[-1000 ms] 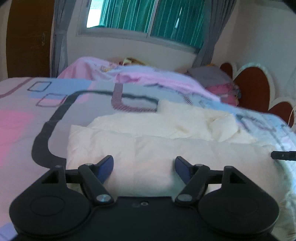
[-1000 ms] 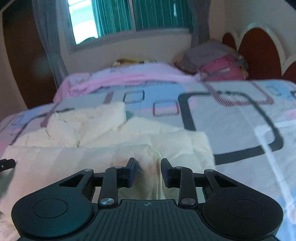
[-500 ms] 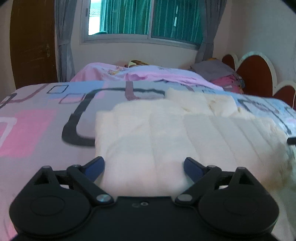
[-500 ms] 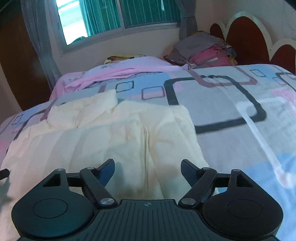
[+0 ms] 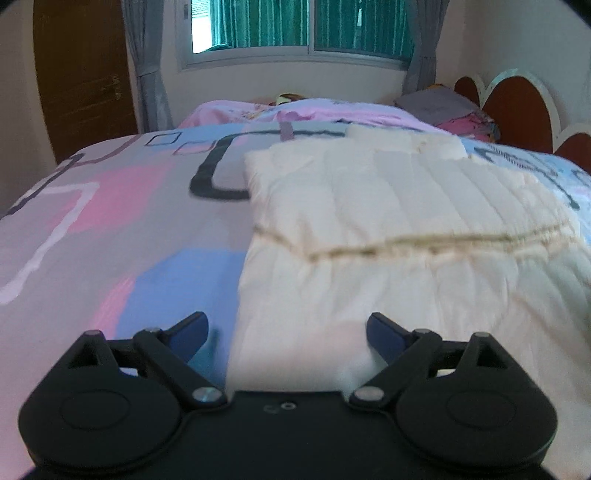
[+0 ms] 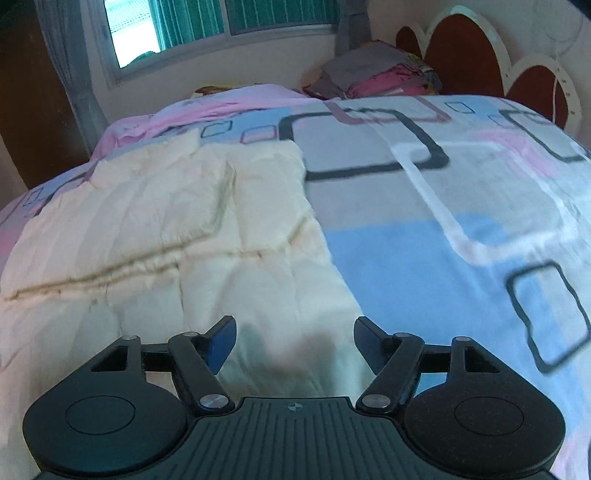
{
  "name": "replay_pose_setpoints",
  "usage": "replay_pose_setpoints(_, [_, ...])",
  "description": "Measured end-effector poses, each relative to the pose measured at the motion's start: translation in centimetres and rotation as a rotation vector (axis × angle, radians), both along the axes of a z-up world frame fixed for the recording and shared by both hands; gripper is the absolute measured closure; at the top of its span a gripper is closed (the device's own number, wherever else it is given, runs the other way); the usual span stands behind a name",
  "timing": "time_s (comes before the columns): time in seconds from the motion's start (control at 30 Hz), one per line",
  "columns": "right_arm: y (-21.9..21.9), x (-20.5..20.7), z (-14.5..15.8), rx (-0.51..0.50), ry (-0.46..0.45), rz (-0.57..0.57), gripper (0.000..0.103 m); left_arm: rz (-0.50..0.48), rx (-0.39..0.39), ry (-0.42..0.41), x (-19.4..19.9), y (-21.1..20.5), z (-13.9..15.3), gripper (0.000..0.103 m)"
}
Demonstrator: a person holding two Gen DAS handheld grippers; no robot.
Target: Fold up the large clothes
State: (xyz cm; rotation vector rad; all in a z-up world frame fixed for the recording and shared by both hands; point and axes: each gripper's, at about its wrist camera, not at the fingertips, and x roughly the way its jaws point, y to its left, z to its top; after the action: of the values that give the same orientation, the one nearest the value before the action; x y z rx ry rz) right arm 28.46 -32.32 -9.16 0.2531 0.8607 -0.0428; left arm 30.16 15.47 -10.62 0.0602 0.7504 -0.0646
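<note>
The big cream cloth (image 5: 388, 229) lies flat in the middle of the bed (image 5: 110, 229), with one fold made and its edge crossing the top. The left tongs (image 5: 286, 330) and right tongs (image 6: 293, 338) are spread wide, holding nothing. More folds look needed.

Ahead of you: a daylit window with teal vertical blinds (image 5: 295, 26) flanked by grey curtains (image 5: 147, 62), a dark brown wooden door (image 5: 85, 74) at left, cream walls (image 5: 288, 81), and a scalloped reddish-brown headboard with white trim (image 6: 472, 55) at right.
</note>
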Motion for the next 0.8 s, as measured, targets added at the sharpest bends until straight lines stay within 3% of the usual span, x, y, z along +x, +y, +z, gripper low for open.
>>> replay_pose_setpoints(0.5, [-3.2,-11.6,-0.3,0.081,0.006,0.023,0.032,0.087,-0.003,0.018,-11.4,-0.7,0.6,0.012])
replay_pose_setpoints(0.63, [-3.9,-14.1,-0.6,0.128,0.009,0.028,0.032,0.124,-0.052,0.028,-14.0,0.2,0.4,0.013])
replay_pose_setpoints(0.8, [-4.7,-16.1,-1.0,0.24,0.006,0.044,0.032,0.178,-0.198,0.052,-16.4,2.3,0.1,0.023])
